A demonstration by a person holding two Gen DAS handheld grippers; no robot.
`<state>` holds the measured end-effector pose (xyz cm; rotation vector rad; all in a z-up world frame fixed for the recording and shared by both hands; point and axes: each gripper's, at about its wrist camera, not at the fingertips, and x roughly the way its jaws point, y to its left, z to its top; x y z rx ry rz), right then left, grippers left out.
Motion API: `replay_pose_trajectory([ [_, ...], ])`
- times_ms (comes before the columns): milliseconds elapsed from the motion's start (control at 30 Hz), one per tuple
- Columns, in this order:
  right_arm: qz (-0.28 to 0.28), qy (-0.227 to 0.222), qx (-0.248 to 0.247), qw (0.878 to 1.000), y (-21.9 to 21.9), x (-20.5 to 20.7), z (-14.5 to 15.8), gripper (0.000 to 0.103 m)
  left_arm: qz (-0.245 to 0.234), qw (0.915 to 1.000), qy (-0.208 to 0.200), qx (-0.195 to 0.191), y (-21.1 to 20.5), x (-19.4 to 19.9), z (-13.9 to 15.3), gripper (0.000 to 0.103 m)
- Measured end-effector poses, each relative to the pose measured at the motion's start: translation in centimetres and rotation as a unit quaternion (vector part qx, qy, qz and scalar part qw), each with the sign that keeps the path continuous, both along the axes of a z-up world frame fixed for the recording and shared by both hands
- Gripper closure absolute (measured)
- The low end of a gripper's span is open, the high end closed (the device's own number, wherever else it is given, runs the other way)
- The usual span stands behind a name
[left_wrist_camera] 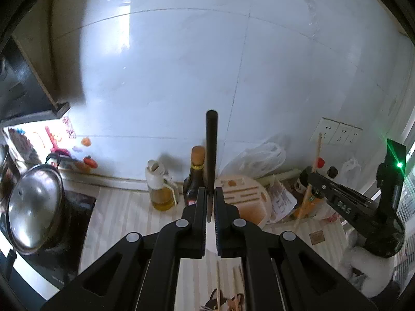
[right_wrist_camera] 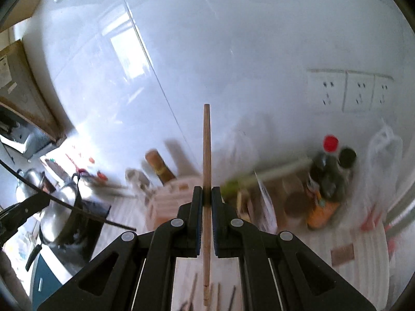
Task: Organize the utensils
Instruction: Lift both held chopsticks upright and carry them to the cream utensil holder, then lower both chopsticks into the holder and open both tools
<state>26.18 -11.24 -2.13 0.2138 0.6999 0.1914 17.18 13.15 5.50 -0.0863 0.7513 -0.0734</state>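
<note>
My left gripper (left_wrist_camera: 210, 194) is shut on a black-handled knife (left_wrist_camera: 211, 142), handle up, held above the counter in front of the beige slotted utensil holder (left_wrist_camera: 243, 197). My right gripper (right_wrist_camera: 206, 194) is shut on a wooden chopstick (right_wrist_camera: 206, 142) that stands upright; it also shows in the left wrist view (left_wrist_camera: 315, 160), right of the holder. The holder (right_wrist_camera: 168, 199) lies just beyond and left of the right gripper, blurred. Several more chopsticks (left_wrist_camera: 234, 285) lie on the counter below both grippers.
A steel lidded pot (left_wrist_camera: 33, 207) sits on a black cooktop at the left. An oil bottle (left_wrist_camera: 160, 189), a dark sauce bottle (left_wrist_camera: 193, 178), plastic bags (left_wrist_camera: 256, 158) and more bottles (right_wrist_camera: 326, 181) line the tiled wall. Wall sockets (right_wrist_camera: 358, 90) are at the right.
</note>
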Motion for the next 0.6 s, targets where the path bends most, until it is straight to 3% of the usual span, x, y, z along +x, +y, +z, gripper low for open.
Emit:
replay_pose_trajectory([
  [300,-0.023,-0.085,0.016,0.996,0.9,2.7,2.2,0.096,-0.026,0.9992,0.031,0.002,-2.4,4.2,-0.7,0.1],
  [600,-0.023,-0.099,0.024,0.994,1.0,4.8,-0.2,0.097,-0.023,0.9981,0.057,-0.005,-2.8,6.5,-2.7,0.1],
])
